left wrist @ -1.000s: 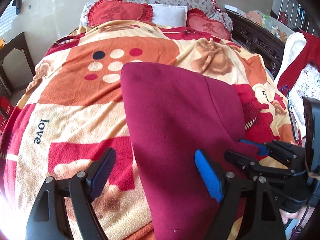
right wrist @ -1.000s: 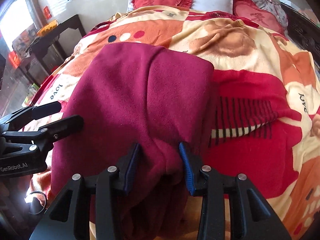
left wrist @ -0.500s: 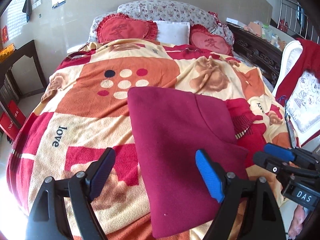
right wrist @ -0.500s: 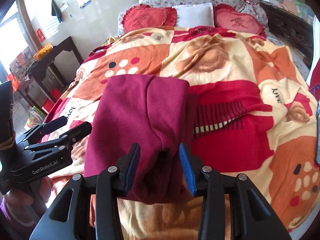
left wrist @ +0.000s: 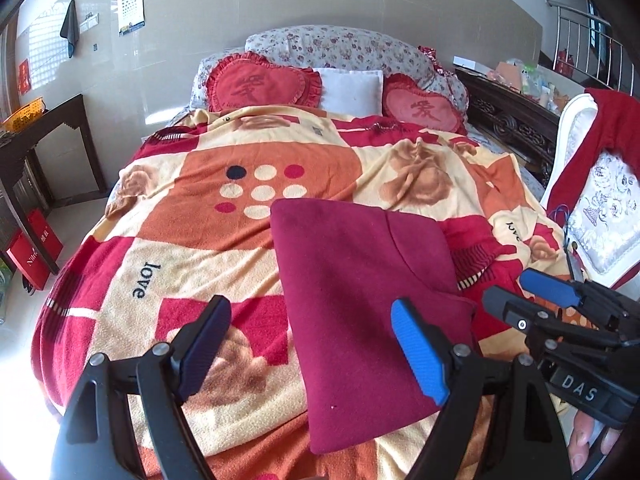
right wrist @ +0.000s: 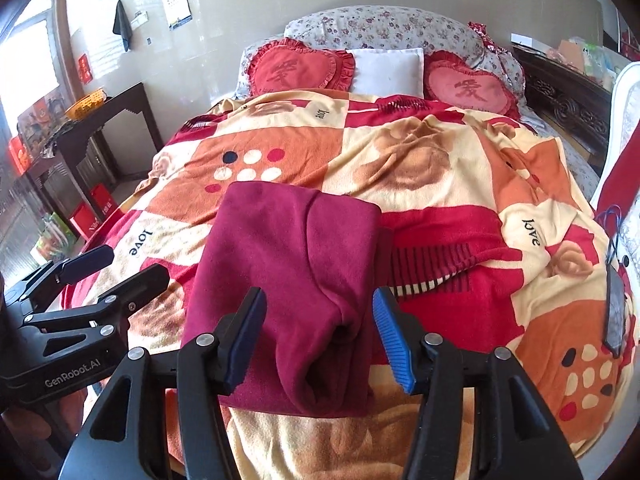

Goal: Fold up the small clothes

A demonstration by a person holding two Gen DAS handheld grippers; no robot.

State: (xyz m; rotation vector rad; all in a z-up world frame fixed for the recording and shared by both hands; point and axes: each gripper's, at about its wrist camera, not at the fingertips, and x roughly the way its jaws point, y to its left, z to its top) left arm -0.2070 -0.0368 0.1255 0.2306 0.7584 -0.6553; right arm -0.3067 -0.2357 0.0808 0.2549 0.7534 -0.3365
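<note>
A dark red fleece garment (left wrist: 360,280) lies folded into a rough rectangle on the patterned blanket (left wrist: 200,248), near the bed's front edge. My left gripper (left wrist: 308,312) hovers above its left half, open wide, holding nothing. My right gripper (right wrist: 318,298) hangs above the near right fold of the garment (right wrist: 292,260); its jaws are opening and the blue pads stand clear of the cloth on both sides. Each gripper shows in the other's view: the right gripper (left wrist: 540,292) at the right, the left gripper (right wrist: 120,264) at the left.
Two red heart cushions (left wrist: 260,84) and a white pillow (left wrist: 348,88) lie at the bed's head. A dark side table (left wrist: 36,140) stands to the left with red bags (left wrist: 34,252) below. A white chair (left wrist: 600,216) draped in red cloth is on the right. A phone (right wrist: 614,312) lies on the blanket's right edge.
Both grippers have risen and drawn back from the garment. The right gripper's jaws, earlier pinching the near fold, have spread apart and let it go. The garment rests flat.
</note>
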